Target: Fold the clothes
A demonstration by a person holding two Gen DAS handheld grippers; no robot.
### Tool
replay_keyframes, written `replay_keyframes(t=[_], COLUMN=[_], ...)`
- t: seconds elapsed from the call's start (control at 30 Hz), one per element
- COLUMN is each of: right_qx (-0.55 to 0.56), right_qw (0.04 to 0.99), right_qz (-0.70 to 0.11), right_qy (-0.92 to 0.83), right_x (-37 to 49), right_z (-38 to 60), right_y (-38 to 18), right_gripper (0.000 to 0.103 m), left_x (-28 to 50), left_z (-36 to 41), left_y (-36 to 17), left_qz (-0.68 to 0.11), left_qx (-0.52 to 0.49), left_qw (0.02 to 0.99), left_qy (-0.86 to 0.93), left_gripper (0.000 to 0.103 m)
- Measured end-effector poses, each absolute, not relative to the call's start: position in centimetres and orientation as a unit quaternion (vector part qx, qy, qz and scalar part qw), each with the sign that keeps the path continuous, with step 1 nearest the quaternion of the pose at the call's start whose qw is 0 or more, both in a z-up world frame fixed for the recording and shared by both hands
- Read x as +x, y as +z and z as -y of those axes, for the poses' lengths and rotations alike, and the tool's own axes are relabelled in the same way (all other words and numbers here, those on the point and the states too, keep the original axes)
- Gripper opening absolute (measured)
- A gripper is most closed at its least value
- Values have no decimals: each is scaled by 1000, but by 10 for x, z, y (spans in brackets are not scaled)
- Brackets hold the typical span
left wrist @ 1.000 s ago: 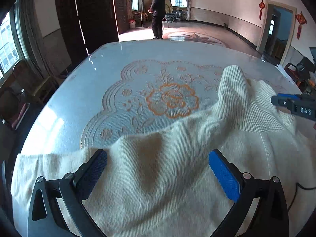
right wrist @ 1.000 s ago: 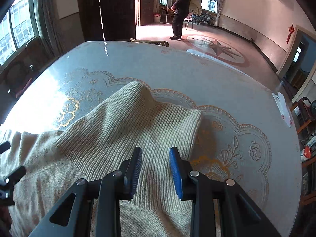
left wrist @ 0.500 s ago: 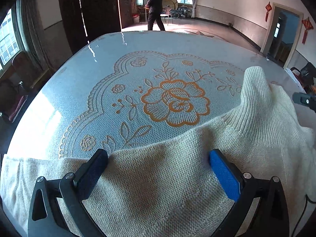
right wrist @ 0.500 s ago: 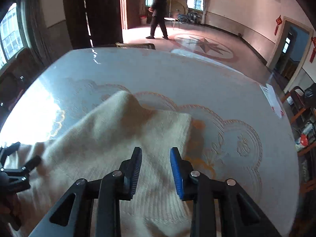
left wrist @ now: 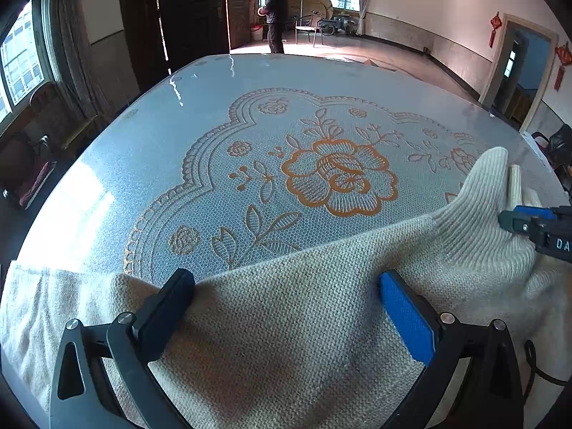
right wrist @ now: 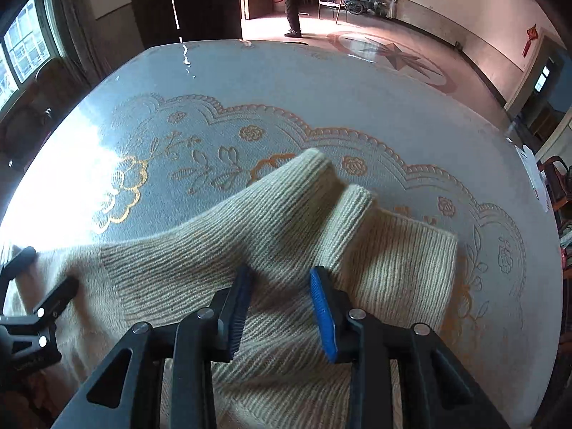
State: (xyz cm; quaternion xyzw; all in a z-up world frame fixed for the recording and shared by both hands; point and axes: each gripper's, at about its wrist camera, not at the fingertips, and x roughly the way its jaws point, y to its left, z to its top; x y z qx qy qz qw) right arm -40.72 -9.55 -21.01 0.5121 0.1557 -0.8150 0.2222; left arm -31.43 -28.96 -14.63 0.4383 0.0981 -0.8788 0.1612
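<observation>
A cream knit sweater (left wrist: 286, 321) lies along the near edge of the round table. Its ribbed hem (right wrist: 393, 261) is bunched and raised at the right. My left gripper (left wrist: 282, 304) is wide open, one finger on each side of the sweater's far edge, and the cloth lies between them. My right gripper (right wrist: 280, 307) has its jaws partly closed around a raised fold of the ribbed knit (right wrist: 286, 214). Whether the pads pinch the cloth is unclear. The right gripper also shows at the right edge of the left wrist view (left wrist: 536, 225).
The table (left wrist: 250, 125) has a glass top over a lace cloth with an orange flower (left wrist: 339, 175). Paper (right wrist: 532, 175) lies near the right rim. Chairs (left wrist: 32, 164) stand at the left. A person (left wrist: 275, 10) stands far across the room.
The sweater has been pulled toward the near edge, which uncovered more of the flower pattern. The ribbed part has risen into a fold between the right gripper's fingers. The left gripper stays wide open.
</observation>
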Motion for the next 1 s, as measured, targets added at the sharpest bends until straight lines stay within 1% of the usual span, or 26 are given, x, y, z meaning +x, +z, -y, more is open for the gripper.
replay_keyframes(t=[0.13,0.27,0.37,0.47,0.5,0.53,0.63,0.7,0.77,0.83,0.9,0.97,1.0], right_qx=[543,526,537,529,524,516,498,488,459,449,462,476,474], right_qw=[215,220,207,203,203,205,218,234,232,215,200,194,189], right_qz=[-166,-146,-165,-151,-145,-147,-157,-125,-97,-106,-125,-124,-117], right_qy=[-794,-808,-801,-810,-815,-819,-824,-832,-852,-861,-855,-849,-852], right_x=[-416,-436,-456,-481,-490,-495,-505,-503,-493,-480,-474,-487,-496], right_z=[96,112,132,150,157,165,180,168,145,127,109,93,79], right_y=[-208,-198,-215,-230,-235,-239,-251,-250,-244,-248,-264,-266,-260], right_gripper=[34,34,35,37,41,42,41,37,38,39,39,39,41], left_x=[-306,-309,-317,-320,-320,-319,-319,-319,-318,-319,-320,-321,-321], left_z=[296,297,299,298,298,298,299,299,298,298,296,295,294], left_y=[-149,-153,-154,-156,-155,-155,-155,-155,-155,-155,-155,-155,-155], left_qz=[-99,-101,-101,-99,-99,-100,-101,-101,-100,-99,-99,-99,-99], left_qx=[438,437,437,439,439,439,438,439,439,439,439,439,439], left_qw=[160,160,160,162,162,163,167,171,172,174,175,176,176], left_qy=[-879,-879,-879,-878,-878,-878,-877,-876,-876,-876,-875,-875,-875], left_gripper=[103,103,103,103,103,103,103,103,103,103,103,103,103])
